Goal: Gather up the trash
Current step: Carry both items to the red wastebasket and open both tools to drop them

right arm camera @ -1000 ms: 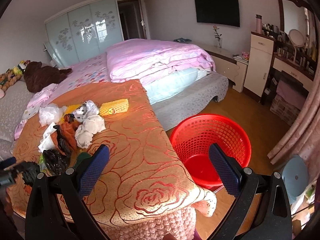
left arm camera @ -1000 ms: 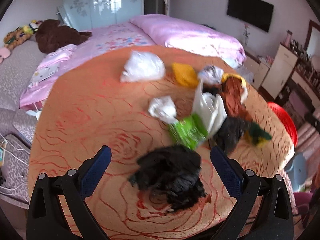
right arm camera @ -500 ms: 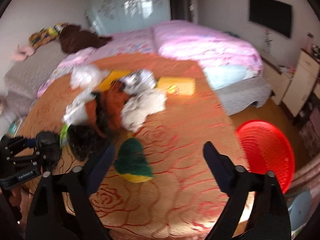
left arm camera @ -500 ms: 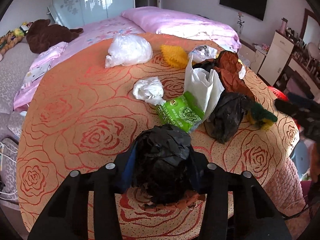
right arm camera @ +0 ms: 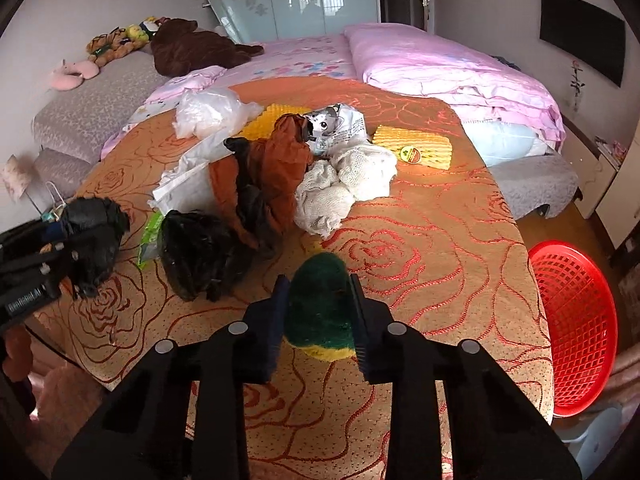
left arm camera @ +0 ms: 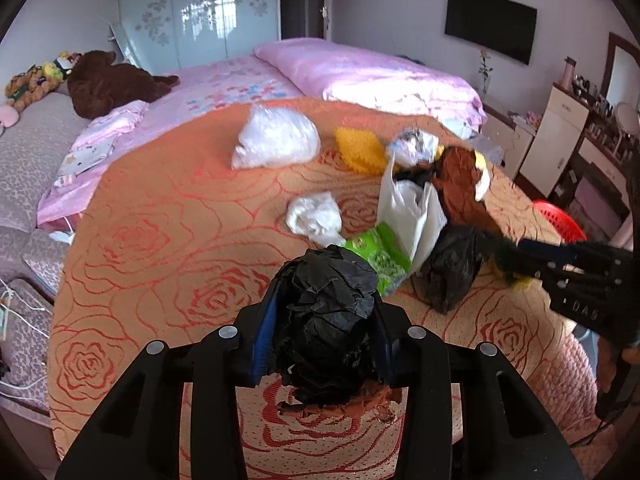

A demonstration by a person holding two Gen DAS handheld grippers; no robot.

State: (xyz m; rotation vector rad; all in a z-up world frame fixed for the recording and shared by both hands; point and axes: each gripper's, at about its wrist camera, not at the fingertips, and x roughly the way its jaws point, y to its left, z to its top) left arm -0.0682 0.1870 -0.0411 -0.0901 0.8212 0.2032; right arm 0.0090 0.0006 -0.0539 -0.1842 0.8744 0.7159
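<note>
My left gripper [left arm camera: 322, 334] is shut on a crumpled black plastic bag [left arm camera: 326, 316], held just above the orange rose blanket [left arm camera: 168, 264]. My right gripper [right arm camera: 318, 314] is shut on a green and yellow sponge [right arm camera: 318, 312] near the blanket's front. The trash pile lies between them: a second black bag [right arm camera: 200, 252], a green snack packet [left arm camera: 380, 256], white bags [left arm camera: 408, 208], a brown cloth [right arm camera: 276, 168], a white net cloth [right arm camera: 344, 184], yellow sponges [right arm camera: 416, 146]. The left gripper also shows in the right wrist view [right arm camera: 60, 248].
A red mesh basket [right arm camera: 572, 328] stands on the floor right of the bed, also showing in the left wrist view [left arm camera: 558, 220]. A pink duvet [right arm camera: 440, 68] and plush toys [right arm camera: 192, 44] lie behind. A dresser [left arm camera: 556, 140] stands at the right.
My left gripper closed on the black bag and lifted it slightly. My right gripper swung from the basket to the blanket and closed on the green sponge.
</note>
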